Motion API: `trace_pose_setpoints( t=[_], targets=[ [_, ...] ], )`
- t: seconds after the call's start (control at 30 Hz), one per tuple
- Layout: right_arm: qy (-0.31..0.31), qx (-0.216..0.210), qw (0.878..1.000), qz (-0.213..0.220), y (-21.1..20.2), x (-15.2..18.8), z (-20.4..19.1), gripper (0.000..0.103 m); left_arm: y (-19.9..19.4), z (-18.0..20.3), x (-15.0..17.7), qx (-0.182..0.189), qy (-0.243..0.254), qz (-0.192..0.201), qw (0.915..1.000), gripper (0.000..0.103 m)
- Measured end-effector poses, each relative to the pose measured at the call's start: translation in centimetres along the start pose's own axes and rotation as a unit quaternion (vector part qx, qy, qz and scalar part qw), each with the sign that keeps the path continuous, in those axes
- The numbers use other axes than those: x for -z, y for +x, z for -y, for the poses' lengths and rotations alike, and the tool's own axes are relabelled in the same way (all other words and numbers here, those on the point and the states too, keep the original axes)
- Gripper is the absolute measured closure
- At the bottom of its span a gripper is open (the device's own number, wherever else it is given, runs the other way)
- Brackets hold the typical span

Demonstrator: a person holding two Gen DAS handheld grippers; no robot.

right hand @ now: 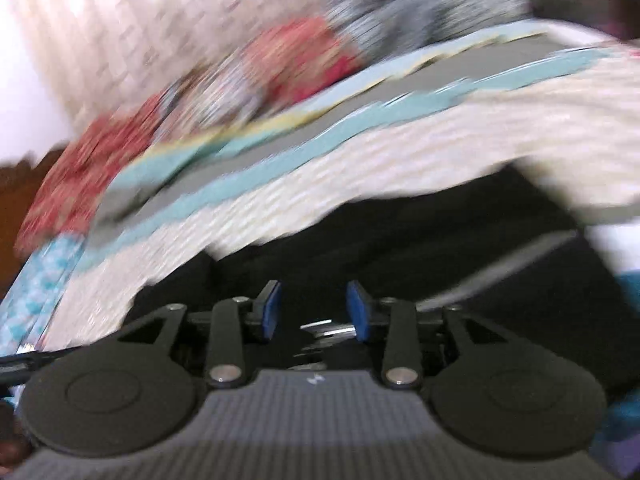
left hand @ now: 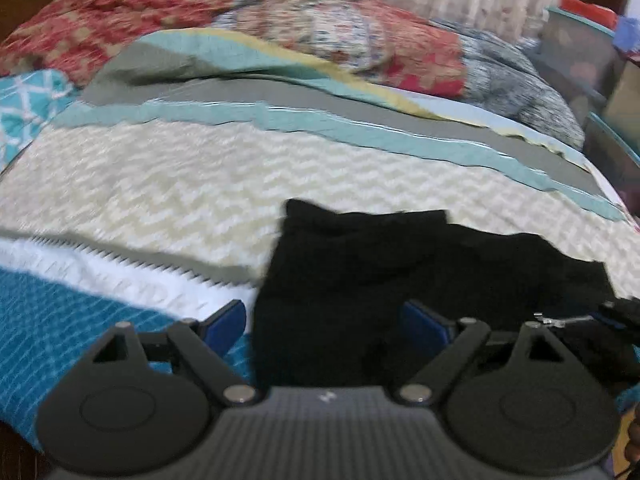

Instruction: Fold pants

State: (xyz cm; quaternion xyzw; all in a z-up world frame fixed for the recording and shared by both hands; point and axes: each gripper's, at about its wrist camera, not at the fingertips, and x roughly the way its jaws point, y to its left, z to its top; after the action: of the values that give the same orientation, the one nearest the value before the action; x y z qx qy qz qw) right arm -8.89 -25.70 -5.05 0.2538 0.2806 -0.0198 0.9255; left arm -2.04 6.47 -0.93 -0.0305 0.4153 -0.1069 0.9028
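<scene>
The soft black pants (left hand: 400, 272) lie bunched on the bed's cream zigzag quilt (left hand: 140, 184), right under the wide-open left gripper (left hand: 324, 318) and the half-open, empty right gripper (right hand: 313, 309).

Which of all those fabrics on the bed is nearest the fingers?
The black pants, plain and dark, lying right between the left gripper fingers; the cream zigzag blanket and red floral quilt lie farther back.
</scene>
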Motion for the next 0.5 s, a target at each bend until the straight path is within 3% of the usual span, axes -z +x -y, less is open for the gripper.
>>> trace_pose_setpoints(
  t=[0.13, 0.23, 0.37, 0.4, 0.47, 0.5],
  targets=[
    [0.042, 0.087, 0.992, 0.079, -4.8, -0.6, 6.3, 0.048, 1.2, 5.2, -2.0, 0.043, 0.049, -0.016, 0.9978, 0.017],
    [0.075, 0.132, 0.985, 0.087, -5.9, 0.0, 10.1, 0.045, 2.0, 10.5, -3.1, 0.093, 0.096, -0.032, 0.9905, 0.017],
    [0.148, 0.102, 0.982, 0.054, -5.5, 1.5, 12.9, 0.046, 3.6, 17.4, -4.0, 0.168, 0.130, -0.079, 0.9738, 0.017],
    [0.152, 0.091, 0.983, 0.044, -5.2, 1.9, 12.7, 0.049, 4.0, 18.9, -4.1, 0.181, 0.135, -0.092, 0.9699, 0.017],
    [0.129, 0.076, 0.989, 0.016, -4.2, 2.5, 11.5, 0.084, 4.8, 21.7, -4.0, 0.194, 0.150, -0.107, 0.9636, 0.017],
    [0.116, 0.073, 0.991, 0.000, -4.1, 2.5, 10.8, 0.085, 5.3, 23.1, -3.9, 0.197, 0.163, -0.113, 0.9602, 0.017]
  ],
)
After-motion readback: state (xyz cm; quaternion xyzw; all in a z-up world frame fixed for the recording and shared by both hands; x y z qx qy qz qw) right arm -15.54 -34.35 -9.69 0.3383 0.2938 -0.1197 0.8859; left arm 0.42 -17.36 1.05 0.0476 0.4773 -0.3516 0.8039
